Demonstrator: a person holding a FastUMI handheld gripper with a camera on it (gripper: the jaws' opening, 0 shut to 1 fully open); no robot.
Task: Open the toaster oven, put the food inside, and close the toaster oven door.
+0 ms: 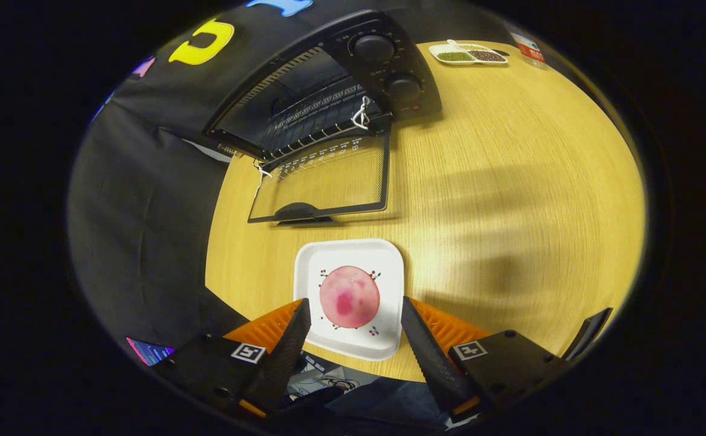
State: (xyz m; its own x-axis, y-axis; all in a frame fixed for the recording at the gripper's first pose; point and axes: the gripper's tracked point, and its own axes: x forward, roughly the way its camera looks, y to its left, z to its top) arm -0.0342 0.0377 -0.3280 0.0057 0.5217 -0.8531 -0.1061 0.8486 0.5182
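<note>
Food [349, 296] on its white plate [329, 257] lay low in frame, between the wide-spread, empty fingers [356, 315]; toaster oven [329, 91], door down, stood beyond, upper left.

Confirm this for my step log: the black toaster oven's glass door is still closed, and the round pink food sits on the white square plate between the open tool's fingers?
The black toaster oven's glass door is not closed: the gripper view shows it folded down open. The rest holds: round pink food, white square plate, open tool.

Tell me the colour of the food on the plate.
Pink with darker red blotches, seen in the gripper view: the food lies on a white plate between the open gripper's fingers.
</note>
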